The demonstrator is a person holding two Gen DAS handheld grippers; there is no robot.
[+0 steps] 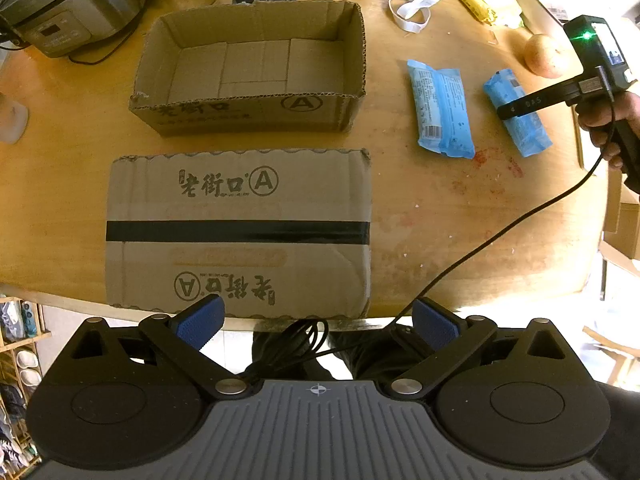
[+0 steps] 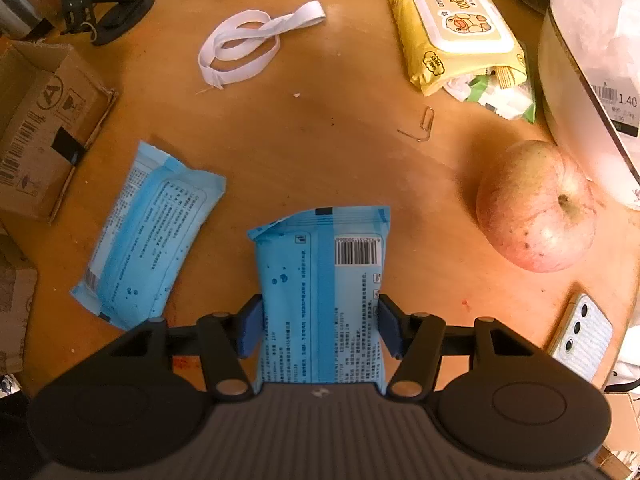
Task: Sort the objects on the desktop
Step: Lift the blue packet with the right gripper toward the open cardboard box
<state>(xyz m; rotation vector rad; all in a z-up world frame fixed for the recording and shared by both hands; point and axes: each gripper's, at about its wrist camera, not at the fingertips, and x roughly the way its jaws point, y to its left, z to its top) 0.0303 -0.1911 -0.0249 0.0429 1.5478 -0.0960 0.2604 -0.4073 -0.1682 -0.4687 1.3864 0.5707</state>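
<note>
Two blue wipe packets lie on the wooden table. My right gripper [image 2: 320, 328] points down and is shut on the right-hand packet [image 2: 320, 264], with a blue pad pressed against each long side. The other blue packet [image 2: 148, 240] lies free to its left. In the left wrist view the same two packets show at the right, the free one [image 1: 440, 108] and the gripped one [image 1: 524, 128]. An empty open cardboard box [image 1: 248, 116] stands left of them, and a closed taped box [image 1: 240, 232] sits nearer. My left gripper [image 1: 318, 314] hangs open and empty over the table's near edge.
An apple [image 2: 536, 208] sits right of the gripped packet, with a phone [image 2: 582, 336] near the table edge. Further back are a yellow wipes pack [image 2: 456, 32], a white strap [image 2: 244, 44] and a paper clip [image 2: 426, 120]. A rice cooker [image 1: 68, 4] stands at the back left.
</note>
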